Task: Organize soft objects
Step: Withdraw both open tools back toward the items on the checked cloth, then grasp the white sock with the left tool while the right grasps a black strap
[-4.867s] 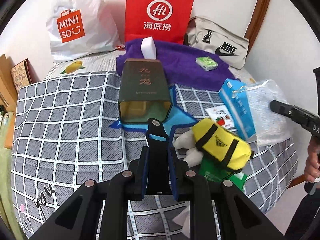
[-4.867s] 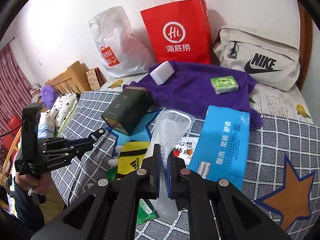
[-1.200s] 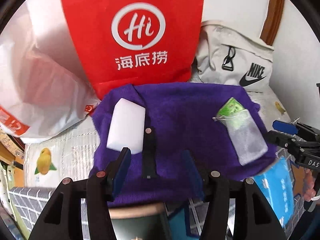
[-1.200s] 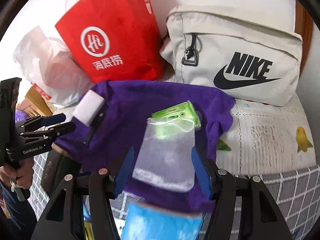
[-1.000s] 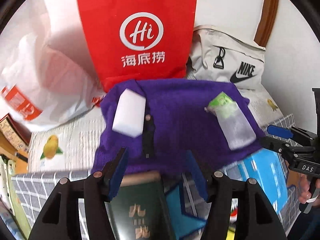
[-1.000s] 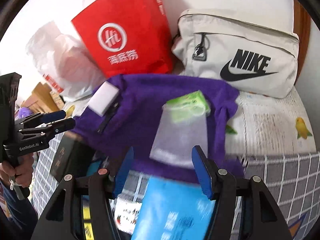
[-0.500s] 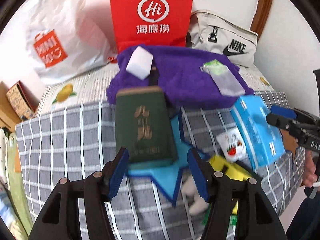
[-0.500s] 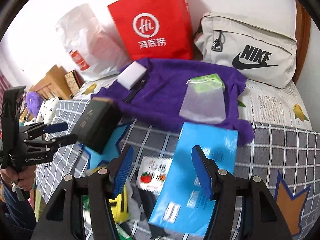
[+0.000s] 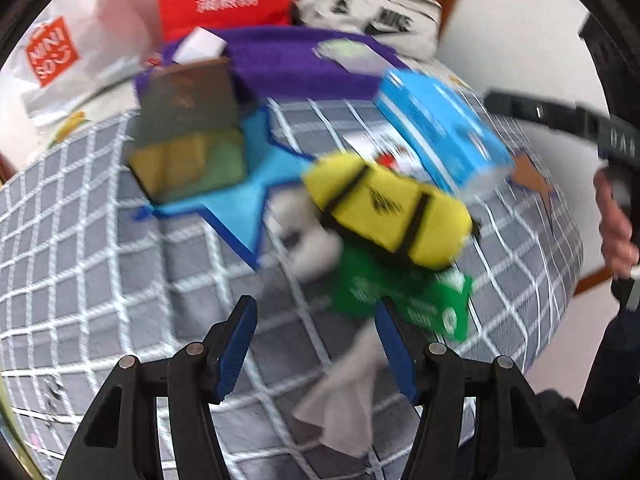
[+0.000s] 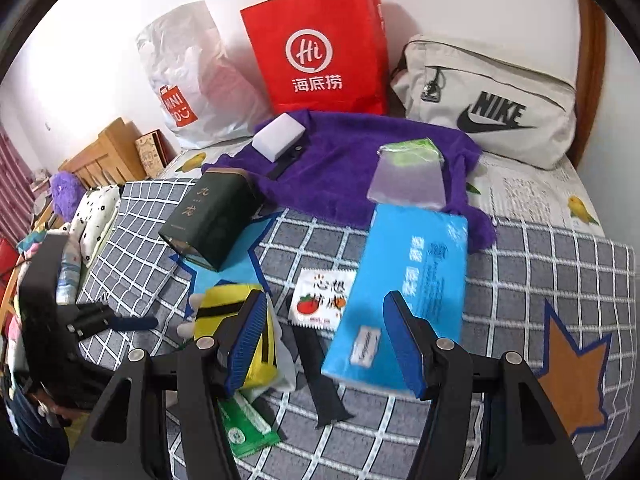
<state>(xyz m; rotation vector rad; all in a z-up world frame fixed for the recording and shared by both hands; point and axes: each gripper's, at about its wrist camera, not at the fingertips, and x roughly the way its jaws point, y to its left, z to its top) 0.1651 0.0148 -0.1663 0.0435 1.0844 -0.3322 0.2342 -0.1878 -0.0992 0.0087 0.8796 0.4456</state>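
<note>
Over the bed: both grippers hang above a grey checked cover (image 10: 540,256), empty.
Left gripper (image 9: 314,344): jaws apart, pads touching nothing; view blurred.
Right gripper (image 10: 326,340): jaws apart, nothing between the pads.
Ahead of left jaws: yellow sock (image 9: 384,210) with black stripes, bundled, on a green packet (image 9: 404,300); crumpled tissue (image 9: 340,396) lies just beyond the jaw gap.
Ahead of right jaws: blue tissue pack (image 10: 404,292) toward the right pad, the sock partly behind the left pad, a black strap (image 10: 320,376) between.
Farther off: purple towel (image 10: 340,168) carrying a white sponge (image 10: 278,136) and clear pouch (image 10: 408,178); green tin (image 10: 212,220) on its side.
Edges: bags along the wall beyond the towel.
Open room: bare cover to the right of the right jaws.
</note>
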